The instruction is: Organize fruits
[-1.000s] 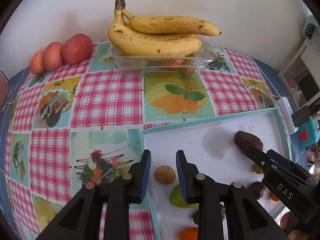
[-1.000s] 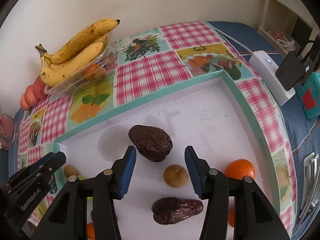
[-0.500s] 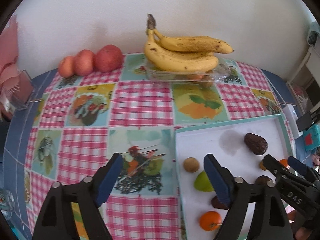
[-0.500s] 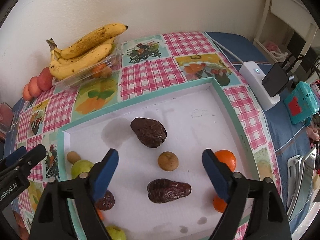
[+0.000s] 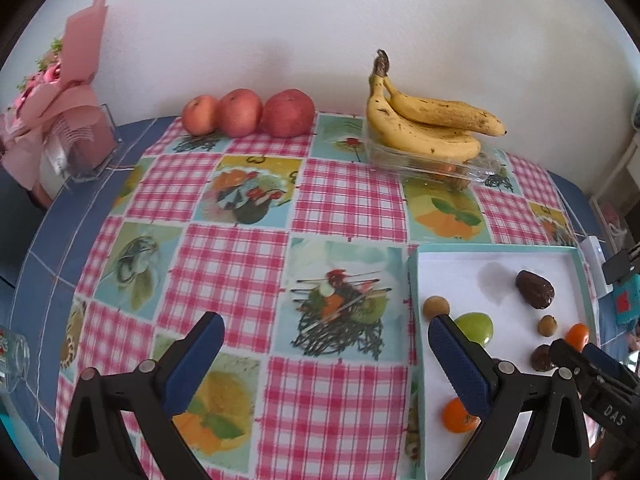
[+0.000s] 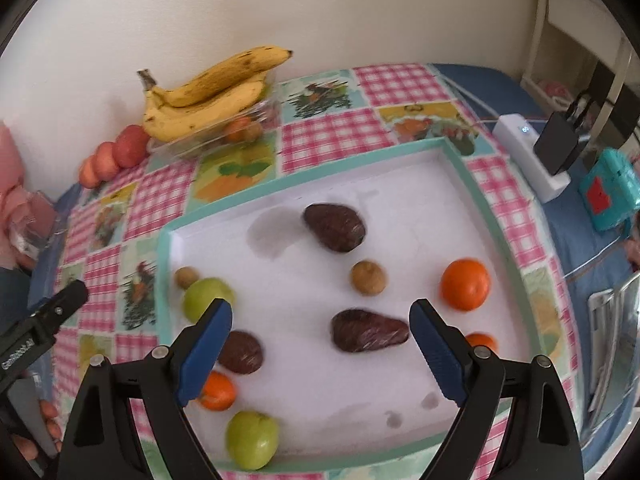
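A white tray (image 6: 500,216) with a teal rim lies on the checked tablecloth. It holds dark avocados (image 6: 334,227), oranges (image 6: 465,285), green fruits (image 6: 206,298) and small brown fruits (image 6: 368,277). My right gripper (image 6: 321,308) hovers above the tray's near half, its jaws opening, with nothing pressed between the pads. My left gripper (image 5: 325,322) hangs over the tablecloth, left of the tray (image 5: 492,247), its jaws opening wide and empty. Bananas (image 5: 424,128) rest on a clear plastic box (image 5: 476,170) by the wall, and three red apples (image 5: 248,112) sit to their left.
A pink wrapped bouquet (image 5: 60,120) stands at the far left and a glass jar (image 5: 12,360) lies at the left edge. A white power strip (image 6: 528,156) with a black charger and a teal device (image 6: 608,192) lie right of the tray.
Both grippers went from nearly shut to wide open and drew back upward from the tray. The left one also shifted left, off the tray and over the tablecloth.
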